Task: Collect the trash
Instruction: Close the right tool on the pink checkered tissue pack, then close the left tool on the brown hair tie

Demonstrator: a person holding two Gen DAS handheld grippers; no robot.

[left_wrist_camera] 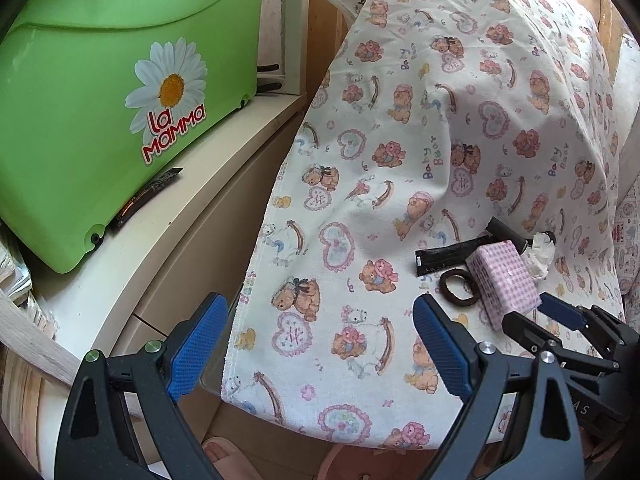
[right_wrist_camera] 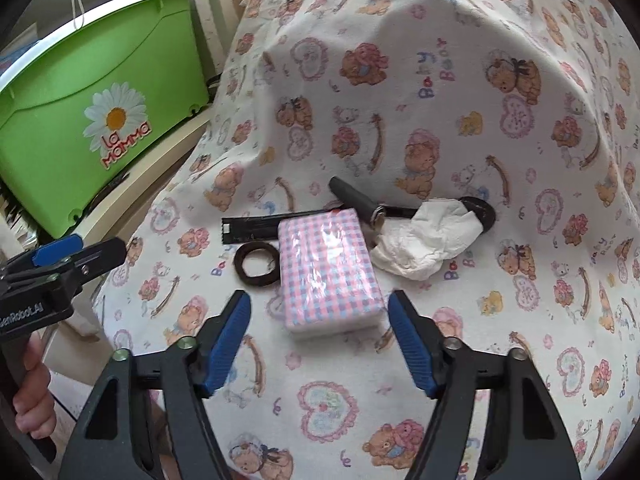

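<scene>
Right wrist view: right gripper (right_wrist_camera: 320,340) unclenched, empty, near checked tissue pack (right_wrist_camera: 328,268). Crumpled tissue (right_wrist_camera: 424,240) on bear-print cloth (right_wrist_camera: 440,80) just beyond pack, light, soft, squashy; pinch bulky middle.

Green daisy-printed bin (right_wrist_camera: 86,120) on a white cabinet (left_wrist_camera: 168,240), beside teddy-bear cloth (right_wrist_camera: 400,100)

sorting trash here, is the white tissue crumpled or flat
Crumpled: the tissue lies bunched and creased beside the checked pack.
</scene>
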